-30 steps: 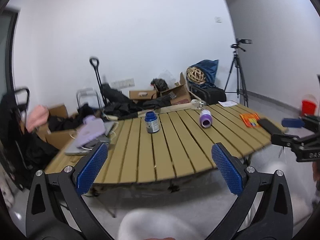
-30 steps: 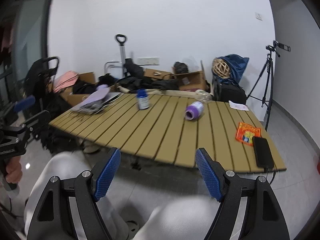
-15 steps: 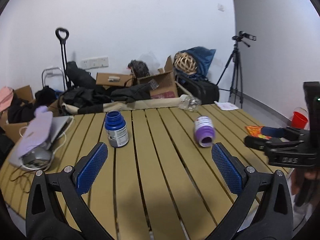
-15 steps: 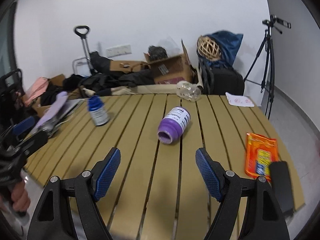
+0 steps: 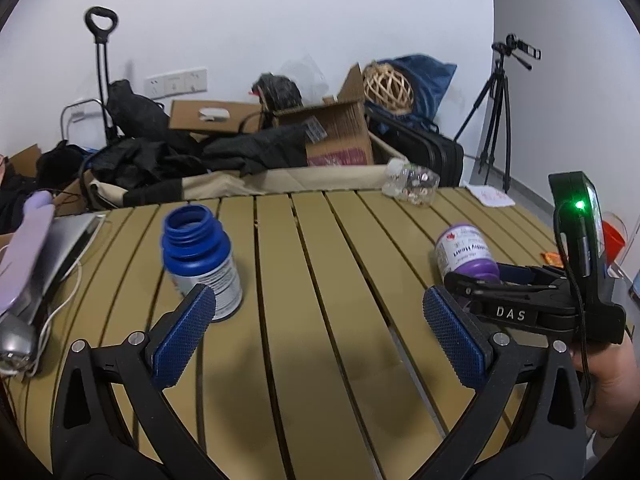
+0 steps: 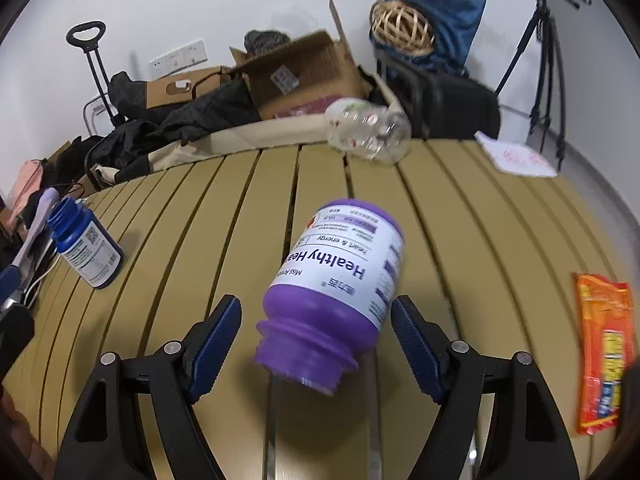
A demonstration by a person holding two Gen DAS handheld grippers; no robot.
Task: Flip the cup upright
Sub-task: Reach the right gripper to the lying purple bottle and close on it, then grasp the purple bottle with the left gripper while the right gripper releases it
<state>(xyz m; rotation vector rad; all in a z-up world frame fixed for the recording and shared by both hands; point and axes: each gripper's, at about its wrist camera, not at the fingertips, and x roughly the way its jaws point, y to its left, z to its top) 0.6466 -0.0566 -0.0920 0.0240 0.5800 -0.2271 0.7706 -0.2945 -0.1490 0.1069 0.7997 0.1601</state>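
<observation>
Bottle [image 6: 334, 290] lies on its side, centre of the right wrist frame, mouth toward me, between my right gripper [image 6: 316, 338] pads; jaws wide, gripping nothing. Left gripper [image 5: 320, 338] open, empty, farther off.

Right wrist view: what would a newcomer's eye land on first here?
The purple bottle lying on its side on the slatted table, mouth toward the camera, between the fingers of the open right claw. Then the blue bottle standing upright at the left, uncapped, and the orange packet flat at the right edge.
</observation>
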